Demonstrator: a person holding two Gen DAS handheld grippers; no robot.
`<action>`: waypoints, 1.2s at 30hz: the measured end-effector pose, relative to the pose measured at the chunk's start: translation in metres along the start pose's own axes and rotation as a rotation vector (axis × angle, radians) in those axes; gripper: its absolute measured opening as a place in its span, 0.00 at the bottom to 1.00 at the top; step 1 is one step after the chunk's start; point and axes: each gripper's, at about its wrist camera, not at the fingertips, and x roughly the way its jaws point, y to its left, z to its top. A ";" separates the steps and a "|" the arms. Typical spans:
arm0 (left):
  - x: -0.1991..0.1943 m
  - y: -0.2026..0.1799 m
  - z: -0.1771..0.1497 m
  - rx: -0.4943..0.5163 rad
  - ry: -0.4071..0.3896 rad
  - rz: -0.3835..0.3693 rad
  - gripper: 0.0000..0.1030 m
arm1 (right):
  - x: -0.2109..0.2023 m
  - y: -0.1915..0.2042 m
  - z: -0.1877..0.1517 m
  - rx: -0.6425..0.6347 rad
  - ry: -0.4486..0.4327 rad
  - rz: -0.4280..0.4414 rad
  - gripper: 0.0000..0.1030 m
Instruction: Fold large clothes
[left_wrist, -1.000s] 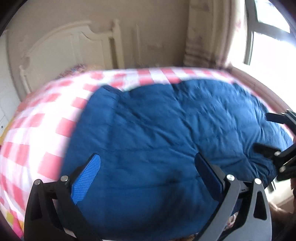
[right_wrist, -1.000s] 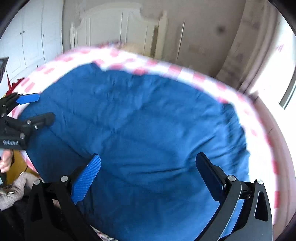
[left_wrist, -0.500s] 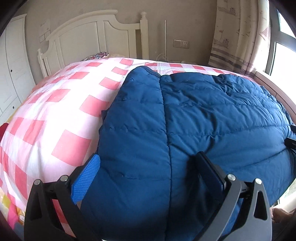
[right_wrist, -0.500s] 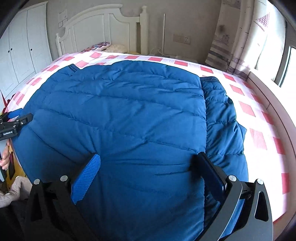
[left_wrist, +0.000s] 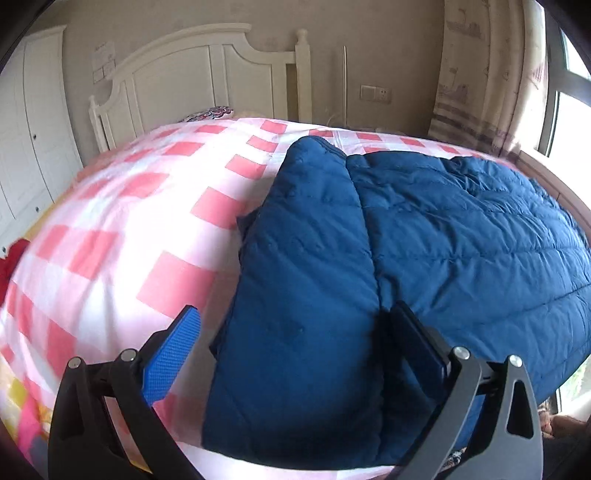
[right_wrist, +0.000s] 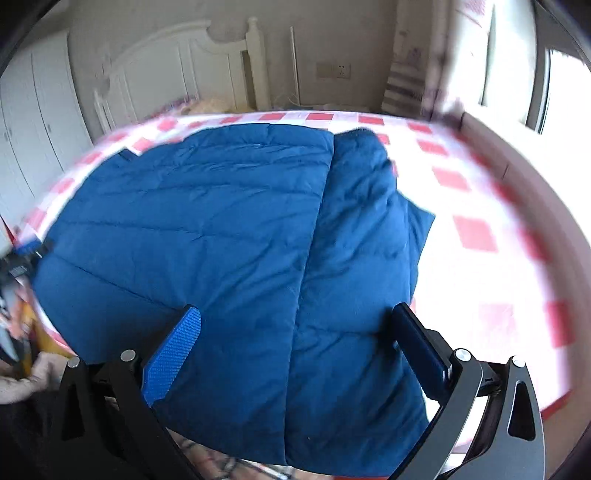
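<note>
The blue coat is puffy quilted cloth with stitched channels and a faint sheen, its surface softly wrinkled. Under it the bed cover is smooth matt cloth in pink and white checks. The left gripper has matt black plastic arms with shiny metal screw heads, and its blue finger pad is finely textured, rubbery in look. The right gripper looks the same. The headboard is white painted wood, smooth with a low gloss; the curtain is thin printed cloth.
</note>
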 end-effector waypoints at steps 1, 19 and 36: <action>0.002 0.001 0.000 -0.002 0.002 -0.008 0.98 | 0.003 -0.004 -0.002 0.016 -0.002 0.023 0.96; -0.048 -0.075 0.071 0.134 -0.119 -0.059 0.98 | -0.027 0.101 0.063 -0.212 -0.108 -0.021 0.95; 0.020 -0.129 0.104 0.269 -0.040 -0.056 0.98 | 0.039 0.119 0.133 -0.257 -0.032 -0.029 0.95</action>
